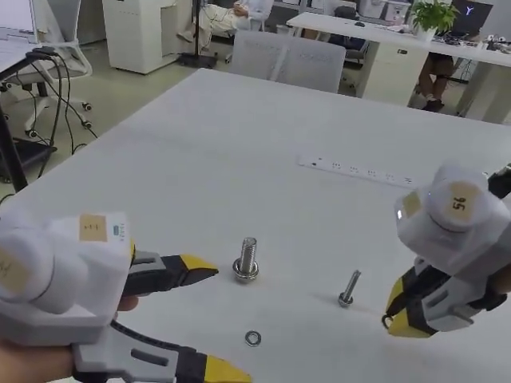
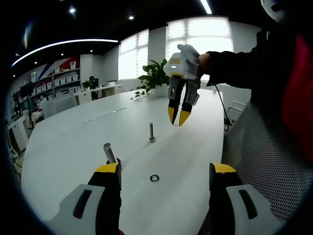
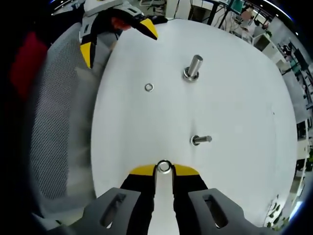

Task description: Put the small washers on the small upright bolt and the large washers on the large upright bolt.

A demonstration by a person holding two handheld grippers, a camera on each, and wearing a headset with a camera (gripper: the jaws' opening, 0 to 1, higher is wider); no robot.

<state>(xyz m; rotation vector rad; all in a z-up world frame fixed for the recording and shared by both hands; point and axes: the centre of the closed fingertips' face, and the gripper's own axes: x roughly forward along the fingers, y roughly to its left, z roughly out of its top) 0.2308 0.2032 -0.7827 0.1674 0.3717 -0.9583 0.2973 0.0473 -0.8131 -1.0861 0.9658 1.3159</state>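
Vertically, large bolt [image 1: 247, 260], small bolt [image 1: 349, 289] stand threads-up; right tool [image 3: 164, 172] pinches washer [image 3: 164, 166].

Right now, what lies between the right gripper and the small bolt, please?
Nothing: bare table separates the right gripper, shut on a washer, from the small bolt, in the right gripper view.

Our left gripper [image 1: 229, 323] sits low, just left of the large bolt [image 1: 247, 259], with its jaws spread wide and pointing toward the bolt. Our right gripper [image 1: 397, 321] hangs to the bolt's right, well apart from it. It is tipped steeply downward, with its jaws pinched together on a washer [image 3: 164, 167].
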